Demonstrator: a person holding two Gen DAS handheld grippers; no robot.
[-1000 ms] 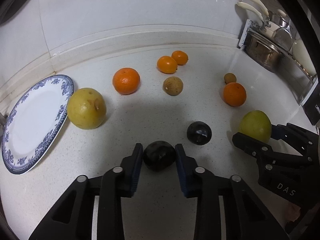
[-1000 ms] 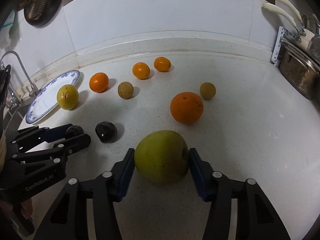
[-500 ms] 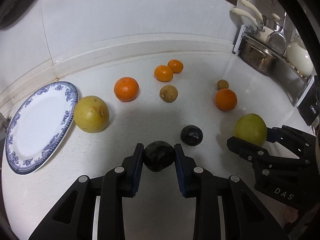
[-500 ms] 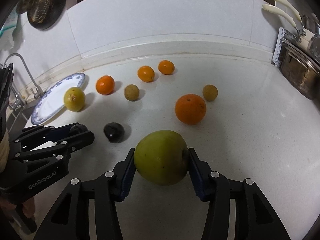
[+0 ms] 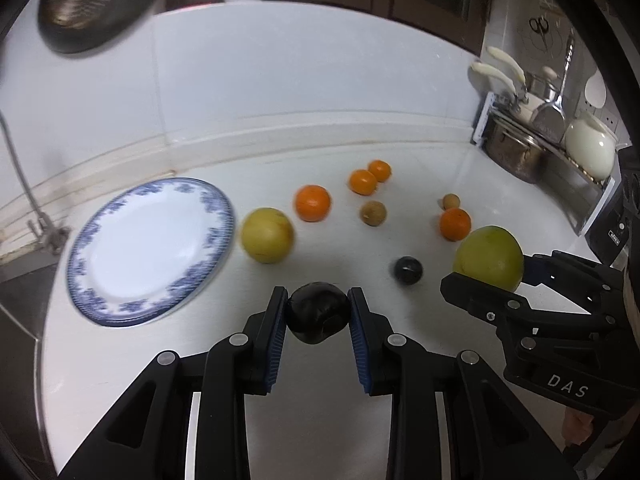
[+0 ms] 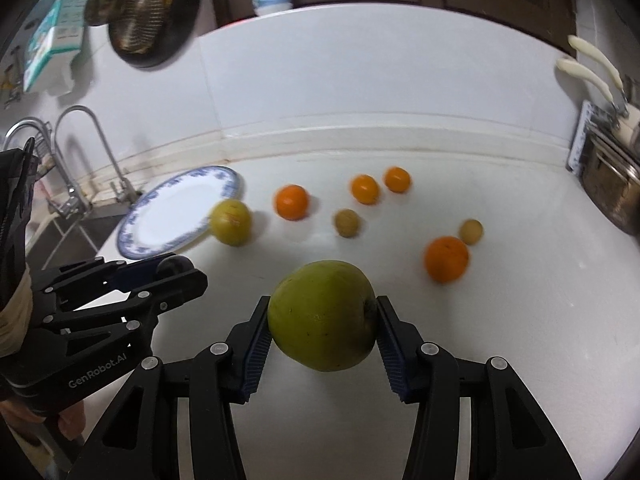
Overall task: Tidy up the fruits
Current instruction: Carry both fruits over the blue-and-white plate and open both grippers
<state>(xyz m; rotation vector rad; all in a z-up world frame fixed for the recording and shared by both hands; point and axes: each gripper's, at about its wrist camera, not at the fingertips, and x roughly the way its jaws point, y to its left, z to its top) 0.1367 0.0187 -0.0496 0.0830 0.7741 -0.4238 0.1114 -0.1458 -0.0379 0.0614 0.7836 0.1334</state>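
White kitchen counter runs back to a tiled wall, with a blue-rimmed plate at its left by the sink. Above it, the left gripper clamps a dark round fruit, while the right gripper grips a large green fruit. Another dark fruit, a yellow fruit beside the plate, and several oranges lie scattered on the counter.

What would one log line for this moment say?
left gripper: holds dark fruit | right gripper: holds green fruit | plate: bare
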